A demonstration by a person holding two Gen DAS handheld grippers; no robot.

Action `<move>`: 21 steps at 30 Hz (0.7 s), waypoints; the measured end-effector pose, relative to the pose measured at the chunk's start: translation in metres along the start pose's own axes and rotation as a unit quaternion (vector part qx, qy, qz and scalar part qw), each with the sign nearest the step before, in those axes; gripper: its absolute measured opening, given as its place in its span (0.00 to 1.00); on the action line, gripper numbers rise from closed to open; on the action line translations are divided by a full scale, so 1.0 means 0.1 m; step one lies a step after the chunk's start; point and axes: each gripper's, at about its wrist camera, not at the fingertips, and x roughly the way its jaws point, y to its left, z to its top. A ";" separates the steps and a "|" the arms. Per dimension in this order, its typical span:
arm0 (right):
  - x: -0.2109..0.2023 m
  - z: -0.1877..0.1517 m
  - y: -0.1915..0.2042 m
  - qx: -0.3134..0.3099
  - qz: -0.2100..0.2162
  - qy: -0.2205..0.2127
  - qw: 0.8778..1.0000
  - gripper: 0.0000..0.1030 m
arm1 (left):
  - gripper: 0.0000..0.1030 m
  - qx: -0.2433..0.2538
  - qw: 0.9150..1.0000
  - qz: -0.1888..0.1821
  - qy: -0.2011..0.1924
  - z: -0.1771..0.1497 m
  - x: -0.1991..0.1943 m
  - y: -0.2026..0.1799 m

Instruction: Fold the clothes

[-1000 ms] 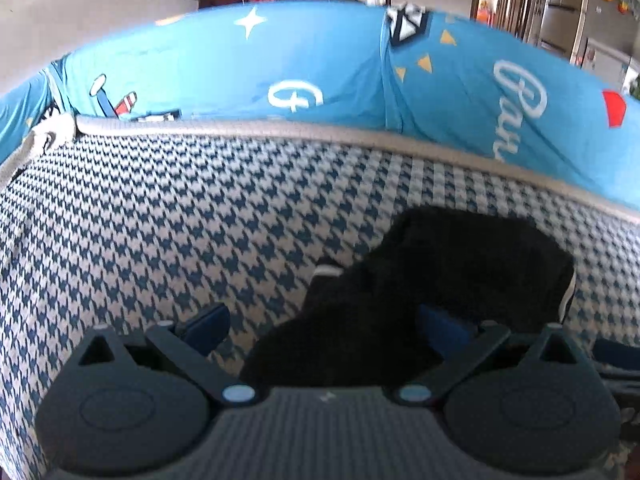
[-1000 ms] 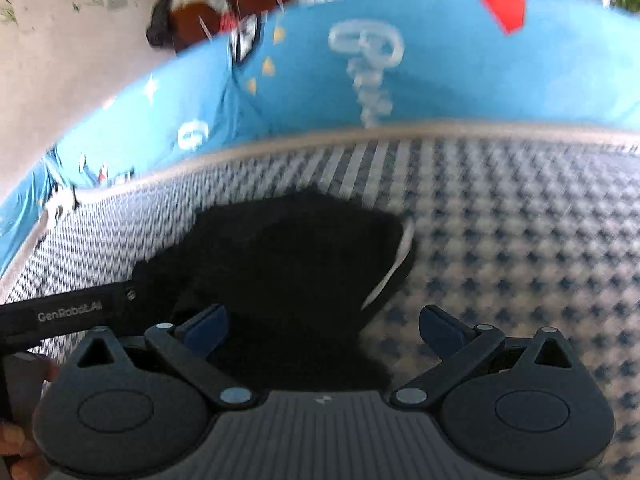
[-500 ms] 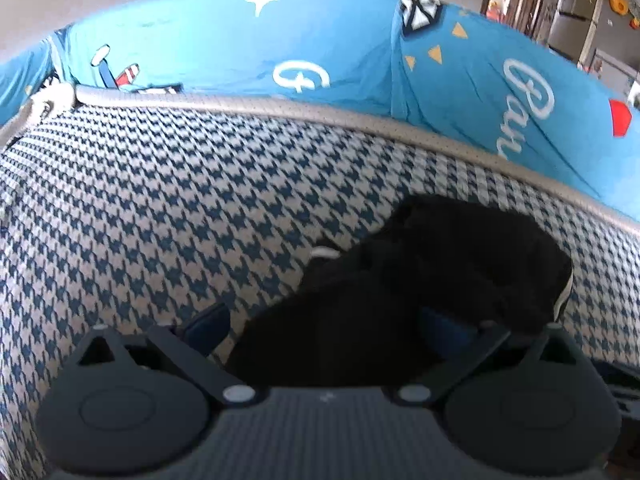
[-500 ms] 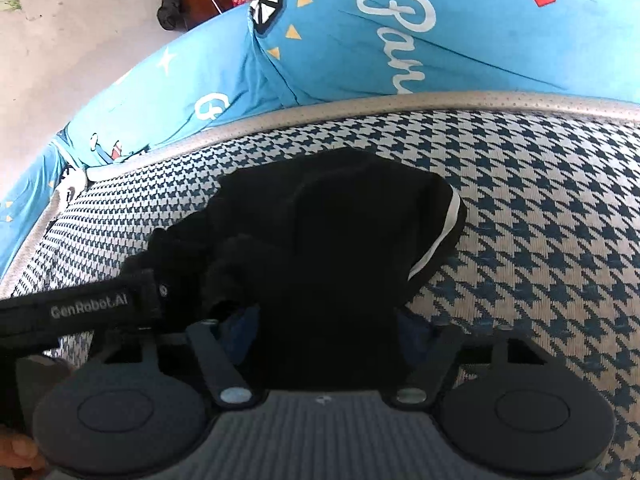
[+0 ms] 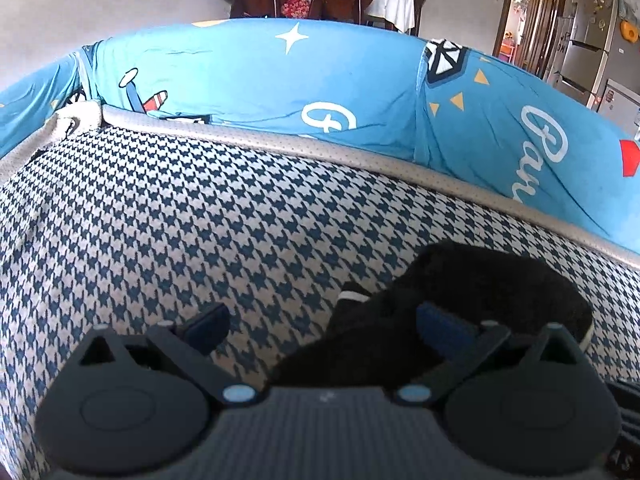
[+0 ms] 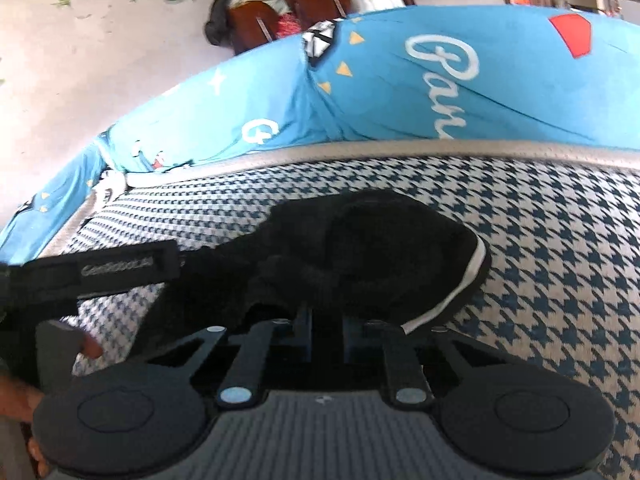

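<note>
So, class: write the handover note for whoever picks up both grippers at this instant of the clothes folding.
Right gripper: jaws closing, nearly together, on the near edge of the black garment.
Left gripper: open; the garment's left end lies between its fingers, not pinched.
Garment: a bunched heap with a white stripe along its right edge, on the houndstooth cushion in front of the blue printed cover.
Done: right grip almost taken.
Left: close the left gripper, spread the garment out, then make every fold.
</note>
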 end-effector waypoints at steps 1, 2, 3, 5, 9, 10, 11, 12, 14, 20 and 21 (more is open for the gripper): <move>-0.02 -0.01 0.02 -0.006 0.005 -0.002 1.000 0.15 | 1.00 -0.001 1.000 0.000 -0.002 0.01 -0.01 0.01; -0.04 -0.01 0.04 -0.013 0.010 -0.003 1.000 0.15 | 1.00 -0.002 1.000 0.000 -0.004 0.02 -0.02 0.02; -0.06 -0.02 0.06 -0.019 0.015 -0.005 1.000 0.15 | 1.00 -0.003 1.000 -0.001 -0.005 0.03 -0.03 0.04; -0.10 -0.04 0.09 -0.031 0.024 -0.008 0.999 0.14 | 1.00 -0.005 1.000 -0.004 -0.005 0.06 -0.05 0.07; -0.18 -0.10 0.17 -0.056 0.039 -0.008 0.998 0.14 | 1.00 -0.014 1.000 -0.017 -0.007 0.09 -0.13 0.14; -0.20 -0.12 0.20 -0.064 0.042 -0.008 0.997 0.14 | 1.00 -0.015 1.000 -0.021 -0.008 0.10 -0.16 0.16; -0.22 -0.15 0.23 -0.071 0.044 -0.008 0.996 0.14 | 1.00 -0.015 1.000 -0.026 -0.010 0.11 -0.19 0.18; -0.24 -0.18 0.26 -0.078 0.045 -0.007 0.996 0.14 | 1.00 -0.014 0.999 -0.029 -0.012 0.12 -0.22 0.19; -0.27 -0.23 0.32 -0.092 0.049 -0.005 0.995 0.14 | 1.00 -0.011 0.999 -0.038 -0.017 0.12 -0.27 0.22; -0.35 -0.37 0.46 -0.116 0.044 -0.002 0.992 0.14 | 1.00 0.007 0.998 -0.064 -0.008 0.04 -0.34 0.27; -0.36 -0.38 0.47 -0.117 0.044 -0.003 0.992 0.14 | 1.00 0.010 0.998 -0.067 -0.005 0.02 -0.33 0.27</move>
